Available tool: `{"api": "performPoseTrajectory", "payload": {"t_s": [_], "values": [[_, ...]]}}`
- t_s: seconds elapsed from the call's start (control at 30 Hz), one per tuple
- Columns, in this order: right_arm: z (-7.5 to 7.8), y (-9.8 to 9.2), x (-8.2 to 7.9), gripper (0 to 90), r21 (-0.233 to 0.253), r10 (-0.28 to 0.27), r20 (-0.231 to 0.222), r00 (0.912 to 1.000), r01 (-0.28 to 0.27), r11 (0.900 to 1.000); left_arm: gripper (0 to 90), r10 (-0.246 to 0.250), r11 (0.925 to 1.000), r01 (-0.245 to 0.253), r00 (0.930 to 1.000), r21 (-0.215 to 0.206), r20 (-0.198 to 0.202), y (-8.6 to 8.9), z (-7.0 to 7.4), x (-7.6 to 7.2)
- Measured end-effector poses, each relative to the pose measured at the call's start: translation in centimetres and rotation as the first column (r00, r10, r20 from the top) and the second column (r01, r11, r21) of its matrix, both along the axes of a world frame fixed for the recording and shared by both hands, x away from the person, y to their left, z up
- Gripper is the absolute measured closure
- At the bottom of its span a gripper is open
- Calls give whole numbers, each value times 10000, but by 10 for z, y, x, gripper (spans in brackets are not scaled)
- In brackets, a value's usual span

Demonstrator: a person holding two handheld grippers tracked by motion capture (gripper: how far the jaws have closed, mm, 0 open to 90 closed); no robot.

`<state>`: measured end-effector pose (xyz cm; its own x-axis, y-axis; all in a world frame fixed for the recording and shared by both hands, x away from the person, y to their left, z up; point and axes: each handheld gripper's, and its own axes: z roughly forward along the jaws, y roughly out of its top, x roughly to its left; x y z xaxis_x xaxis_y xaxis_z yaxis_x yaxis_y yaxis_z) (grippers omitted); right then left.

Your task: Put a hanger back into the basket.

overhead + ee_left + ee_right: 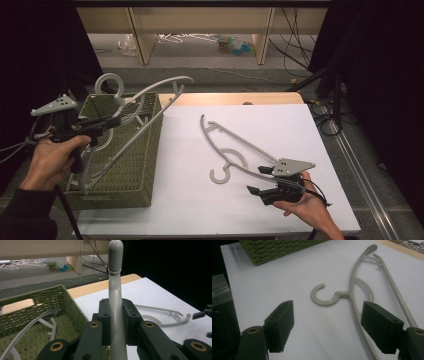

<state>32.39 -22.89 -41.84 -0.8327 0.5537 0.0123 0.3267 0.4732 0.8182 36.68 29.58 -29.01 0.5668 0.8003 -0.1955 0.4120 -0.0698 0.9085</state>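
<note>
Over the green woven basket (127, 150), my left tool (107, 121) is clenching a grey plastic hanger (150, 91); close up, its arm (115, 302) is sitting between the pads. My right tool (328, 325) is gaping over another grey hanger (352, 293) lying on the white bench (200, 200).

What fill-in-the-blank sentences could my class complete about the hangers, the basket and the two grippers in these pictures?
1. The left gripper is shut on a grey ____.
2. The woven basket is ____ in colour.
3. The right gripper has its jaws ____.
4. The second hanger lies flat on the ____ table.

Missing words: hanger; green; open; white
</note>
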Motion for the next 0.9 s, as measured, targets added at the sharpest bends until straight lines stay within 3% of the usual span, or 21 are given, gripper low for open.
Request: {"api": "performPoseTrajectory", "payload": {"t_s": [0.57, 0.9], "values": [[-2, -1, 1, 273, -30, 17, -62, 10000, -17, 10000, 787, 880, 9953, -863, 9954, 447, -371, 49, -20, 18], [-2, 0, 1, 273, -41, 18, -79, 10000, -18, 10000, 787, 1308, 9850, -1223, 9893, 1214, -648, 75, -34, 24]]}}
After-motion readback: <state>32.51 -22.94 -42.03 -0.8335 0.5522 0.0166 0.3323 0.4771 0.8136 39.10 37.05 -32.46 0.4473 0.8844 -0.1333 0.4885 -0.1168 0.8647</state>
